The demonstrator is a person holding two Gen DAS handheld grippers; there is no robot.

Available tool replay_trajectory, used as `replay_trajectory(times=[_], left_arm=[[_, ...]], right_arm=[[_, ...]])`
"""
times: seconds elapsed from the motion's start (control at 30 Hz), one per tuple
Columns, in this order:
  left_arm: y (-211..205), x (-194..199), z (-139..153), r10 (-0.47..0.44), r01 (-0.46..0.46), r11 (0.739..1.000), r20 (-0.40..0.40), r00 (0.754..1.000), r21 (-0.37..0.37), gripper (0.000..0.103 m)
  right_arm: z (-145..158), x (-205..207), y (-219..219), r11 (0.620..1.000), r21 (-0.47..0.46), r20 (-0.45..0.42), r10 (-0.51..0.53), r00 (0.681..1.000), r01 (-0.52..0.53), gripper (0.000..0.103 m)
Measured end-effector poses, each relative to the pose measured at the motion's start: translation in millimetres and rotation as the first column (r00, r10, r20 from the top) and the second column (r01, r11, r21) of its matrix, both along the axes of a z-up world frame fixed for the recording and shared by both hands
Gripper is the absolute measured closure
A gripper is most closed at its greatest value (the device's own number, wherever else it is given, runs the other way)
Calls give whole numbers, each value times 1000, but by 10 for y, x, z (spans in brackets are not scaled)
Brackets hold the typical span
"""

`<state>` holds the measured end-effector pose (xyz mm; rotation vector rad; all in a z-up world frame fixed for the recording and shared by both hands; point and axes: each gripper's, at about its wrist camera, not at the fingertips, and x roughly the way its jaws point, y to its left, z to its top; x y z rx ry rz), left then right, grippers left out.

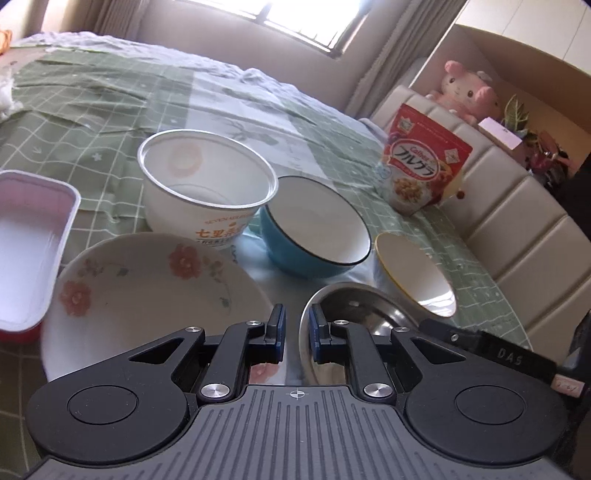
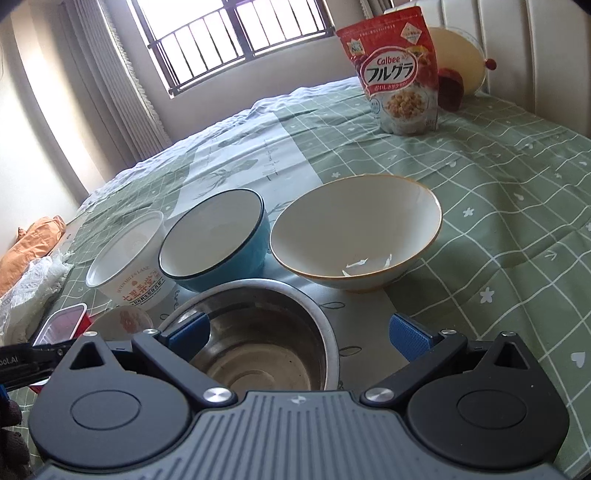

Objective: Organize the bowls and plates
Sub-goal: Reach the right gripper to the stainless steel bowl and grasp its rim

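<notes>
Jaws narrow and empty on the left gripper, wide on the right gripper, which frames the round steel bowl at lower centre, apparently ready to grasp. Blue bowl and white orange-rimmed bowl sit mid-frame, unstacked.

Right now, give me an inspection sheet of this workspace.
Surface: green checked bedsheet.
Job's things: steel bowl, blue bowl, cream bowl, paper bowl, floral plate.
Clutter: cereal bag, red-based tray, crumpled white cloth.
Grippers: left gripper jaws shut, empty; right gripper jaws open over the steel bowl.
Cables: nothing seen.
Surroundings: barred window, padded headboard, plush toy.
</notes>
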<state>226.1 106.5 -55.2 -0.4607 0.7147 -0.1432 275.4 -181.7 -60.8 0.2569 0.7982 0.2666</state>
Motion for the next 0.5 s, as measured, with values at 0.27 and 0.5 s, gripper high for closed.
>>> replay_trajectory(times=[0.27, 0.5], left_arm=[[-88, 212, -40, -68, 76, 990, -73, 995, 115, 88], [-230, 178, -204, -109, 120, 987, -105, 988, 105, 87]], right_arm=[[-324, 151, -74, 997, 75, -125, 3, 992, 7, 0], [-459, 212, -123, 994, 87, -177, 75, 981, -60, 0]])
